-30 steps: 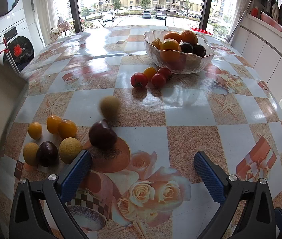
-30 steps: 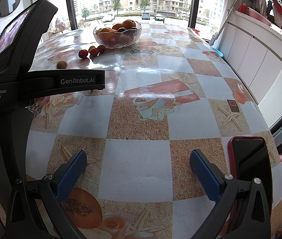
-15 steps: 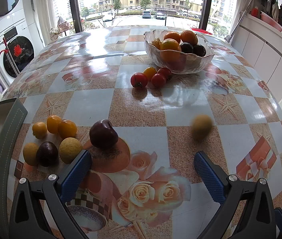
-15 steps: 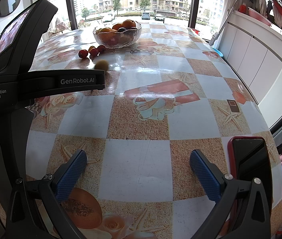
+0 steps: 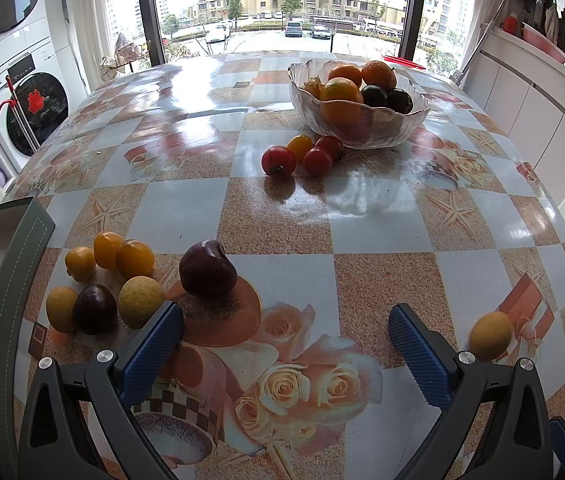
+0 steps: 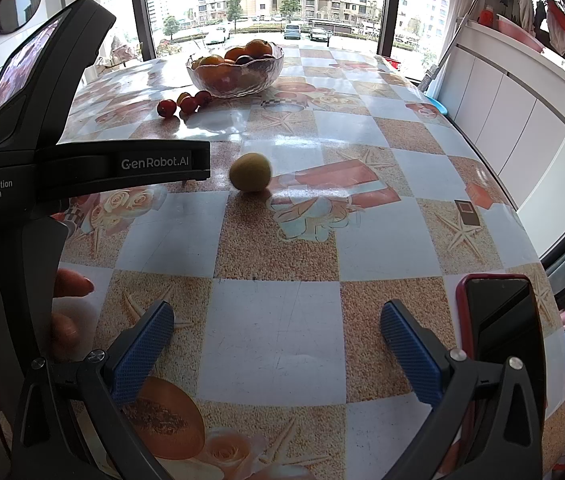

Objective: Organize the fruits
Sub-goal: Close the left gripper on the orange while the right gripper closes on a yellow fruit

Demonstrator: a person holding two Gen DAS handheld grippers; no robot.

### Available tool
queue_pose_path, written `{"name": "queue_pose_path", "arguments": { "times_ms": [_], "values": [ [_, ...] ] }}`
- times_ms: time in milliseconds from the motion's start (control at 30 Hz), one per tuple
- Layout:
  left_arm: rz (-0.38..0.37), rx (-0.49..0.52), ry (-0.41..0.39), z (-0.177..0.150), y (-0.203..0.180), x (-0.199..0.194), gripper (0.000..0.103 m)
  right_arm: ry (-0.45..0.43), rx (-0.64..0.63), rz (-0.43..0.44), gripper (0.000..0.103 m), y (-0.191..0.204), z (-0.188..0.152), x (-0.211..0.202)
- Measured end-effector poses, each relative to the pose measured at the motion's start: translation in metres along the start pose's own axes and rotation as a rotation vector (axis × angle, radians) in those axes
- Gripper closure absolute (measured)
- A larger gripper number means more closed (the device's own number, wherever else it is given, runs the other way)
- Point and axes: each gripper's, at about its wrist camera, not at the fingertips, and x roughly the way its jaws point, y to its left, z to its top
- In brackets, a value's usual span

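Note:
A loose yellow fruit (image 5: 490,335) lies on the table right of my left gripper (image 5: 284,344), which is open and empty; it also shows in the right wrist view (image 6: 250,172). A dark red fruit (image 5: 207,269) sits just ahead of the left finger. Several yellow, orange and dark fruits (image 5: 122,276) cluster at the left. A glass bowl (image 5: 382,124) of oranges and dark fruits stands at the back, with small tomatoes (image 5: 278,160) before it. My right gripper (image 6: 276,344) is open and empty above the table.
A grey box (image 5: 6,240) sits at the table's left edge. A phone in a red case (image 6: 502,320) lies at the right edge. The left gripper's body (image 6: 82,160) fills the left of the right wrist view. White cabinets (image 5: 542,112) stand to the right.
The yellow fruit has rolled across the table from left of centre to the right, past my left gripper. A grey box has come into view at the left. Both grippers stay still.

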Motion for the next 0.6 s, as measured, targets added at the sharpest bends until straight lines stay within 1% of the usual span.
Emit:
{"name": "queue_pose_path", "arguments": {
  "times_ms": [200,333,367,433,500,600],
  "values": [
    [-0.009,0.015,0.004,-0.001,0.001,-0.001,0.0,-0.002,0.0,0.001,0.0,0.0,0.0,0.0],
    [-0.004,0.033,0.036,-0.009,0.009,-0.015,0.0,0.0,0.0,0.0,0.0,0.0,0.0,0.0],
    [-0.002,0.04,0.024,-0.01,0.009,-0.02,0.0,0.0,0.0,0.0,0.0,0.0,0.0,0.0],
    [0.011,0.058,-0.039,-0.016,0.012,-0.041,0.0,-0.001,0.001,-0.001,0.0,0.0,0.0,0.0],
    [0.019,0.075,-0.078,-0.023,0.019,-0.058,0.0,-0.001,0.001,0.0,0.0,0.0,0.0,-0.001],
    [0.032,0.082,-0.11,-0.04,0.038,-0.083,0.0,0.0,0.001,0.0,0.0,0.0,0.0,0.0]
  ]
}}
